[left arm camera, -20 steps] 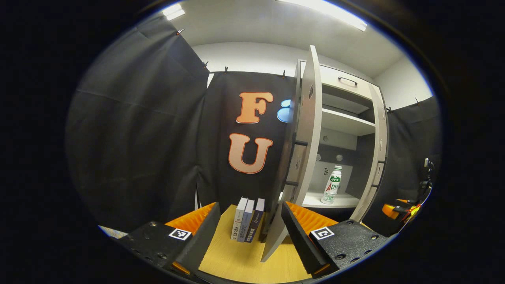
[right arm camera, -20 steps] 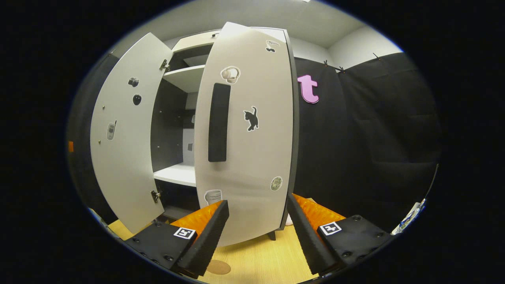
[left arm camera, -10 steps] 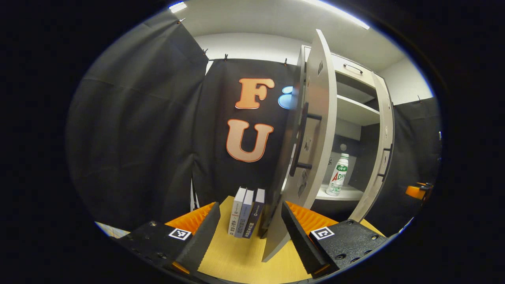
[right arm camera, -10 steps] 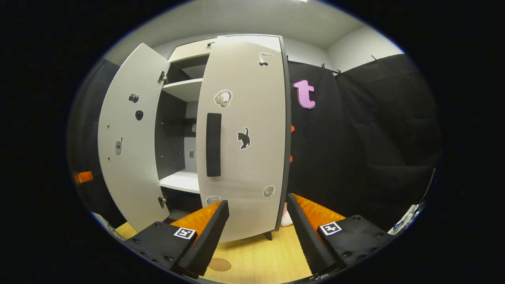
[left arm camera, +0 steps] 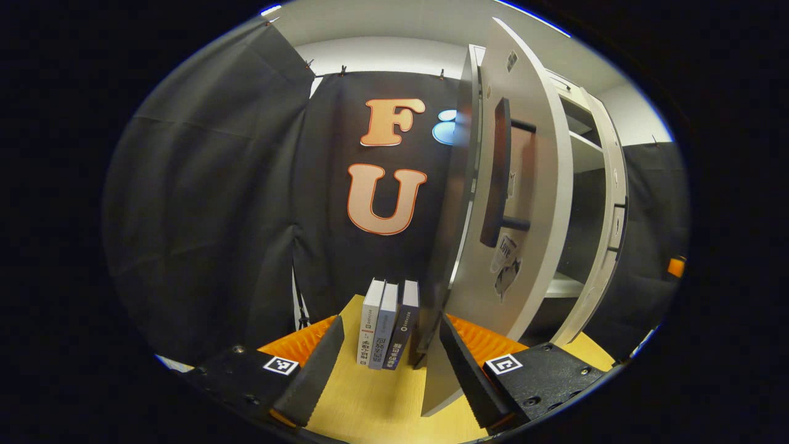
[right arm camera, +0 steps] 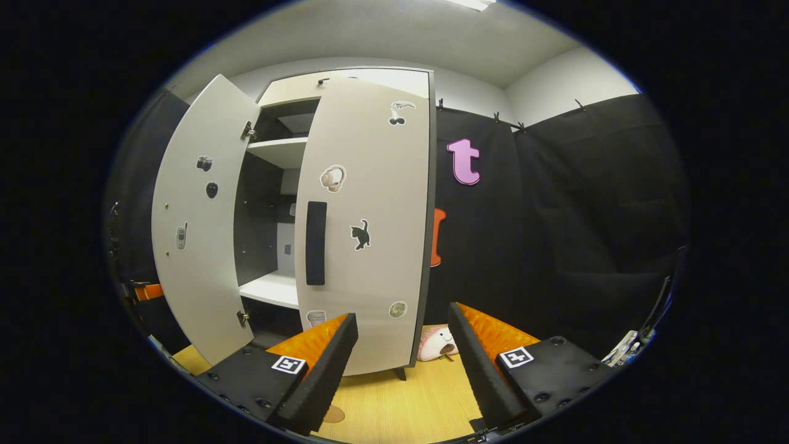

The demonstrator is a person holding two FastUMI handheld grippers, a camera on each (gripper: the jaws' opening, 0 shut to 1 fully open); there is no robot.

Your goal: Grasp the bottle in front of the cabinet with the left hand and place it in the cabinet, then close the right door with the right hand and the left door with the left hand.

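Observation:
My left gripper (left arm camera: 391, 324) is open, low over the wooden table beside the outer face of the cabinet's left door (left arm camera: 530, 203). That door is half swung in, its lower edge right by one finger (left arm camera: 462, 370), and its dark handle (left arm camera: 496, 172) faces me. It hides the bottle. The right door (left arm camera: 610, 216) stands edge-on beyond it. My right gripper (right arm camera: 402, 316) is open and a little way back from the right door (right arm camera: 370, 246), which is nearly shut, with its handle (right arm camera: 315, 243) at mid height. The left door (right arm camera: 191, 234) leans open, showing a white shelf (right arm camera: 271, 287).
Three books (left arm camera: 388, 330) stand upright on the table (left arm camera: 370, 401) just left of the cabinet, straight ahead between my left fingers. A small plush toy (right arm camera: 434, 344) lies by the cabinet's right foot. Black cloth walls close in on both sides.
The left door has swung inward and now covers the bottle, with my left gripper following along its outer side. My right gripper has drawn back from the right door.

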